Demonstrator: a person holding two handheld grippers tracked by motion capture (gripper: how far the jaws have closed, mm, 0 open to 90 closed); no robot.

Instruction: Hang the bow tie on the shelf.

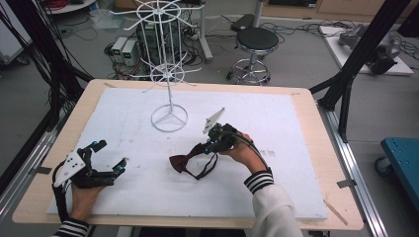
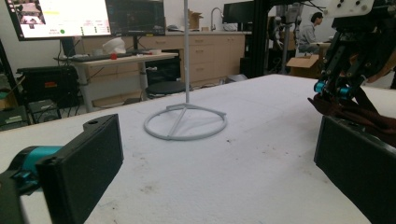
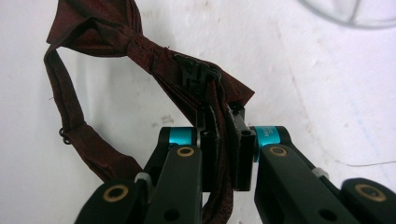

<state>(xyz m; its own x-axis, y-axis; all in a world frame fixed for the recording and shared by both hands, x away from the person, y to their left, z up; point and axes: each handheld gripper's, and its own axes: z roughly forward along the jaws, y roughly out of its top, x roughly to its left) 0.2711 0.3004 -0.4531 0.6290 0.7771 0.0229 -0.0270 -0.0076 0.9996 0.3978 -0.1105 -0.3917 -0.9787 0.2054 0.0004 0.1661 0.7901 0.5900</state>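
Dark red cloth of a bow tie [image 1: 185, 162] lies on the white sheet [image 1: 276, 187] that covers our table [image 1: 316, 148], a little right of the middle. We see our right hand-held gripper [image 1: 210, 146] clenched on one wing of the bow tie; in the right gripper view its two black jaws stand nearly together with the red cloth pinched between them, just below the small black clasp [image 3: 196, 74]. Beyond the jaws the knot [image 3: 122, 44] and the far wing rest on the sheet, and the neck strap [image 3: 70, 126] curls out in a loop to one side and back under the jaws.

Our left hand-held gripper [image 1: 109, 157] rests low on the sheet near the left front corner, well apart from the bow tie. Its jaws are spread wide with nothing between them, and the left gripper view looks out between both pads across the bare sheet.

Behind the bow tie, toward the far edge, a white wire rack [image 1: 168, 74] stands upright on a ring base [image 1: 169, 118], apart from both hand-held grippers.
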